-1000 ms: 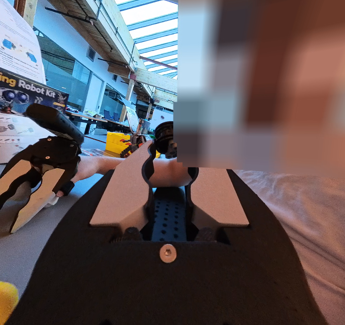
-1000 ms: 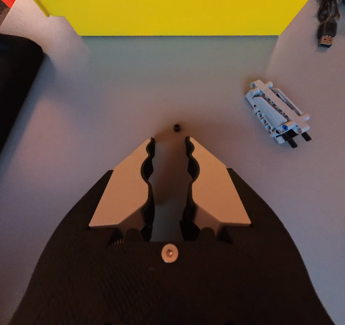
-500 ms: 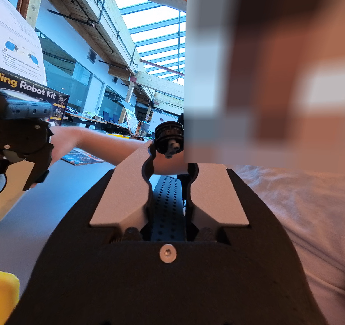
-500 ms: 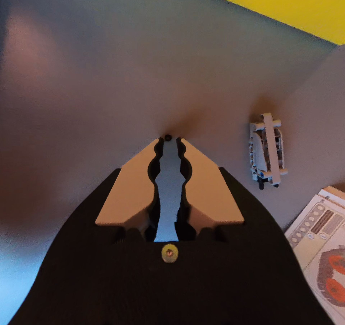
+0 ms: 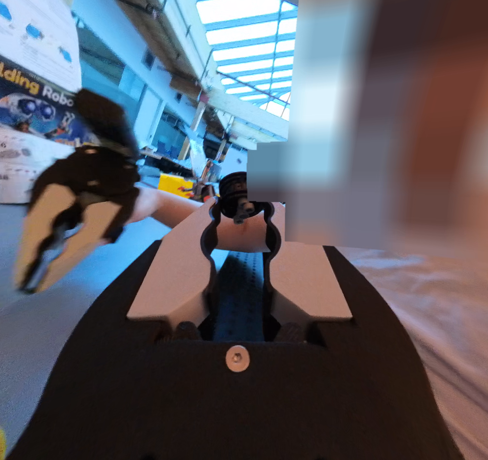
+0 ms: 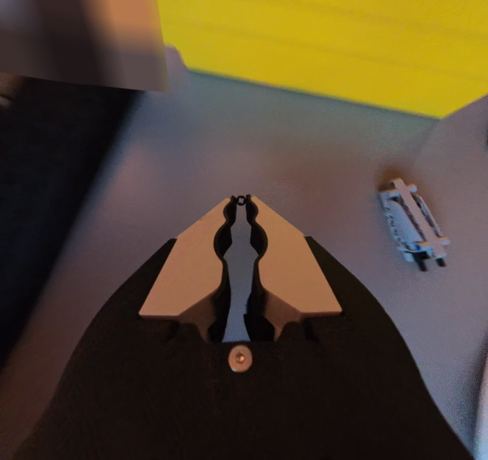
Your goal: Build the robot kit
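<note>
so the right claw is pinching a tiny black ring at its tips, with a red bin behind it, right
Not quite: the bin is yellow, not red, as the right wrist view shows. The rest holds: the right claw pinches a tiny black ring at its tips, the bin behind it.

a workshop hall: glass skylight roof (image 5: 248,38), timber beams (image 5: 169,33), far worktables (image 5: 169,158), a robot-kit box (image 5: 29,109).

The left gripper (image 5: 239,205) points level over the worktop (image 5: 79,302), fingers parted around a black perforated part (image 5: 239,283). The right gripper (image 6: 240,199) tilts down at the worktop, fingertips pinched on a tiny black ring (image 6: 240,199), a bare forearm (image 5: 169,207) behind it.
</note>
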Demonstrator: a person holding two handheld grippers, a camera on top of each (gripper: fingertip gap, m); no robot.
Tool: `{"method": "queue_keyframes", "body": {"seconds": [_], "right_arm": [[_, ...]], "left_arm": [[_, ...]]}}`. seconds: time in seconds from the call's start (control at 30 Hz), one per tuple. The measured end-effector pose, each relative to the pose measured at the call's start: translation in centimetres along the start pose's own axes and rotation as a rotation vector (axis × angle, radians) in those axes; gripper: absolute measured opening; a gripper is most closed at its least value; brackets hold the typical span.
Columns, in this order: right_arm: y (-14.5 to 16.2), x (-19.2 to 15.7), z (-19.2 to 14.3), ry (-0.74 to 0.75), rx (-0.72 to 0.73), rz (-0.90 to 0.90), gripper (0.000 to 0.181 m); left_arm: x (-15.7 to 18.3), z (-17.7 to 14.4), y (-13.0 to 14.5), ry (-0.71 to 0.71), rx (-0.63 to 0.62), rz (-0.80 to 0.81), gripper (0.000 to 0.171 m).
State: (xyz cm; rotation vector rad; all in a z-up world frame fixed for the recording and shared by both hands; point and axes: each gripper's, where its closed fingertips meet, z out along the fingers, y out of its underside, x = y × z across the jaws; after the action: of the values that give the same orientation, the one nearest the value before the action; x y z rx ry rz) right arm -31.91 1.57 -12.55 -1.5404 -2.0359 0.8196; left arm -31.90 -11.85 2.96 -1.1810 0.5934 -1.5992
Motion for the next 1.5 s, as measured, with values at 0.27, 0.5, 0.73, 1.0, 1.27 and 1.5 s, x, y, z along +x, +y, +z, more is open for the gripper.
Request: {"method": "queue_keyframes", "body": {"seconds": [0.27, 0.5, 0.73, 1.0, 1.27, 1.5], "right_arm": [[-2.6, -10.7, -12.9, 0.037, 0.664, 0.072, 0.006], [-0.4, -12.9, -15.6, 0.149, 0.744, 0.062, 0.006], [0.2, -14.2, -15.2, 0.016, 0.716, 0.065, 0.005], [0.6, -14.1, -15.6, 0.01, 0.722, 0.071, 0.005], [0.3, -14.3, -15.1, 0.002, 0.732, 0.067, 0.005], [1.0, -13.6, -14.7, 0.006, 0.707, 0.104, 0.005]], "left_arm": [[-3.6, 5.6, 5.0, -0.044, -0.276, 0.008, 0.03], [-5.4, 9.7, 9.8, -0.026, -0.439, -0.093, 0.029], [-4.1, 11.6, 10.8, 0.064, -0.426, -0.13, 0.03], [-4.0, 11.4, 10.3, 0.098, -0.377, -0.191, 0.03], [-3.8, 11.3, 10.3, 0.102, -0.374, -0.192, 0.03], [-5.2, 11.0, 11.4, 0.005, -0.442, -0.129, 0.03]]}}
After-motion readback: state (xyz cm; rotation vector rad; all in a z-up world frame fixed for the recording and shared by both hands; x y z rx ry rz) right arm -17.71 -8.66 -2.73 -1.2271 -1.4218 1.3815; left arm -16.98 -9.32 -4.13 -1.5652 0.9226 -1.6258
